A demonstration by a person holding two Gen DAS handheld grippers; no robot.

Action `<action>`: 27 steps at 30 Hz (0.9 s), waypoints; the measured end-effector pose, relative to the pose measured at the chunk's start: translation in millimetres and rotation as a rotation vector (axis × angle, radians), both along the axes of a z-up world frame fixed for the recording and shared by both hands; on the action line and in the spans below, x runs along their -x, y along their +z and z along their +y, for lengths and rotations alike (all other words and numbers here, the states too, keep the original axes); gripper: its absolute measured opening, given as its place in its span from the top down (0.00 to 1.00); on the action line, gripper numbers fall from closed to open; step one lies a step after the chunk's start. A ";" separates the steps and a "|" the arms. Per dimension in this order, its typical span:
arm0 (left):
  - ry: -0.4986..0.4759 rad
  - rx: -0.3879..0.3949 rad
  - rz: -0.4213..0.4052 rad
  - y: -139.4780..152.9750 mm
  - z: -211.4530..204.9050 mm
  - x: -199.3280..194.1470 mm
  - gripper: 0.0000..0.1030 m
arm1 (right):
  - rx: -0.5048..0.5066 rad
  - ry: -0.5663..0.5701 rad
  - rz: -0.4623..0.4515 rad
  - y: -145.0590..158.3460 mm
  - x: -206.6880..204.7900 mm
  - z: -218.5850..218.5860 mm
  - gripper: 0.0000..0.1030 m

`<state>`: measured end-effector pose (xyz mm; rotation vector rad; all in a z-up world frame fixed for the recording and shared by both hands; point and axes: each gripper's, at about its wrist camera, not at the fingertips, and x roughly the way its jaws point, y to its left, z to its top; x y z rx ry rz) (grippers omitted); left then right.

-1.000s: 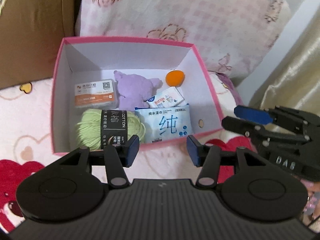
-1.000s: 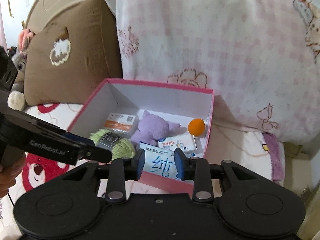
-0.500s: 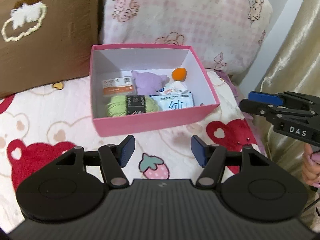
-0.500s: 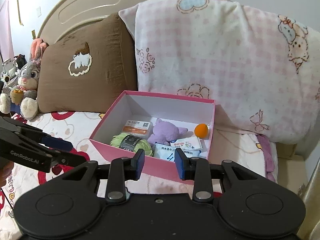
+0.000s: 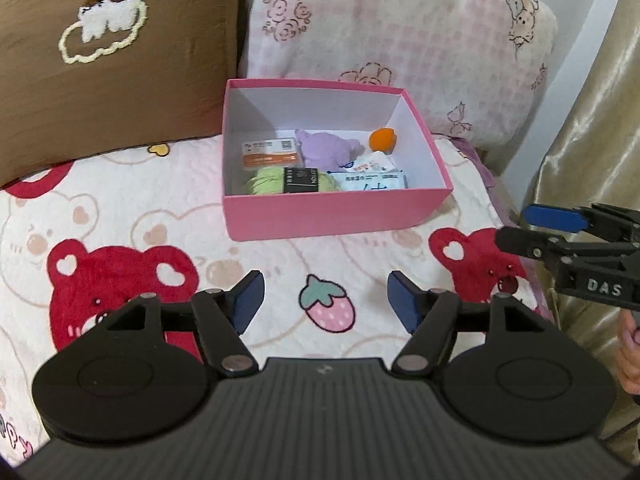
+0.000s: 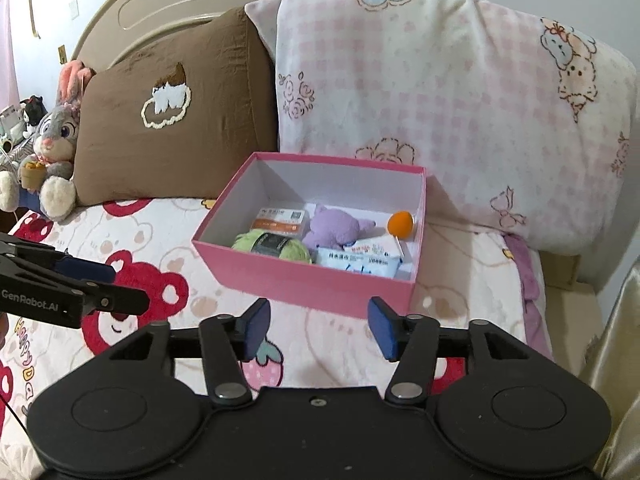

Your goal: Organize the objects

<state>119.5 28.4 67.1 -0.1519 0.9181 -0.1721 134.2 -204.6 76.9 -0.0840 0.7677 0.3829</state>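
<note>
1. Now both hand-held grippers sit farther from the open pink cardboard box (image 5: 336,216) than a second ago; then its contents filled both wrist views, and here the whole box shows, resting on the bed with bare blanket in front of it.

2. Left hand-held gripper (image 5: 324,306): its blue-padded jaws are opening, about halfway apart, with nothing between them. Below the gap lies only the cream blanket with red bear faces (image 5: 120,276) and a pink strawberry print.

3. Right hand-held gripper (image 6: 316,330): its jaws are also opening, much wider than a second ago, when they were nearly together. They are empty too, hovering above the blanket just short of the box's near wall.

4. Inside the box, all lying on its white floor:
   - a ball of pale green yarn with a dark paper band (image 5: 290,182), at the near left;
   - a flat clear case with an orange and white label (image 5: 271,154), behind the yarn;
   - a small lilac plush toy (image 5: 326,148), in the middle;
   - a white pack of wet wipes with blue print (image 5: 374,182), at the near right, with a smaller white sachet (image 5: 370,164) behind it;
   - an orange round lollipop (image 5: 382,139), at the far right.

5. Behind the box lean a brown pillow with a stitched white cloud (image 6: 172,112) and a pink checked pillow (image 6: 440,92).

6. Judging by this, the sorting looks finished or close to it: everything small is boxed, no loose item shows on the bed, and both tools are empty.
</note>
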 end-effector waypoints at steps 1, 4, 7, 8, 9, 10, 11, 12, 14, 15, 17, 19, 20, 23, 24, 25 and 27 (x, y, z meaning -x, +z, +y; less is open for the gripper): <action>0.012 -0.010 -0.002 -0.4 0.5 3.2 0.32 | 0.000 -0.003 0.002 0.2 2.5 -0.1 0.38; 0.040 -0.043 -0.006 -1.6 2.8 10.6 0.28 | -0.001 -0.016 0.013 -0.4 9.3 -0.6 0.30; 0.051 -0.062 0.004 -5.1 3.8 15.9 0.25 | -0.013 -0.028 0.022 -2.5 15.4 -1.4 0.18; 0.052 -0.068 0.006 -5.9 4.4 16.9 0.25 | -0.024 -0.033 0.016 -2.8 18.5 -2.4 0.15; 0.054 -0.073 0.007 -6.9 4.9 18.2 0.25 | -0.034 -0.038 0.008 -2.7 20.9 -3.2 0.15; 0.058 -0.076 0.008 -7.7 5.2 19.3 0.25 | -0.039 -0.045 0.001 -2.7 23.2 -3.6 0.15; 0.061 -0.079 0.010 -8.1 5.4 20.1 0.25 | -0.043 -0.047 -0.002 -2.4 25.4 -3.7 0.15; 0.062 -0.081 0.011 -8.3 5.7 20.5 0.25 | -0.046 -0.048 -0.002 -2.1 26.6 -3.6 0.15; 0.063 -0.083 0.011 -8.1 5.5 21.3 0.23 | -0.048 -0.056 0.003 -1.7 27.8 -3.4 0.14; 0.064 -0.084 0.010 -7.8 5.3 21.9 0.22 | -0.046 -0.057 0.005 -1.6 28.8 -2.8 0.13; 0.065 -0.087 0.008 -7.5 4.0 23.4 0.19 | -0.037 -0.061 0.007 -1.3 30.0 -2.0 0.11; 0.066 -0.087 0.011 -7.7 3.9 23.8 0.17 | -0.031 -0.066 0.013 -2.1 31.2 -1.5 0.09; 0.066 -0.090 0.012 -7.8 3.2 24.5 0.16 | -0.033 -0.068 0.017 -2.6 31.4 -1.7 0.07; 0.070 -0.088 0.013 -9.0 2.7 25.4 0.08 | -0.045 -0.086 0.035 -5.4 32.4 -4.3 0.05; 0.073 -0.084 0.011 -9.5 3.3 24.8 0.05 | -0.046 -0.092 0.042 -6.5 32.4 -4.9 0.05; 0.081 -0.078 0.008 -9.8 4.0 25.1 0.00 | -0.044 -0.095 0.046 -7.3 32.3 -5.4 0.05; 0.092 -0.080 0.006 -10.4 4.0 24.8 0.00 | -0.035 -0.102 0.048 -9.0 32.8 -5.8 0.05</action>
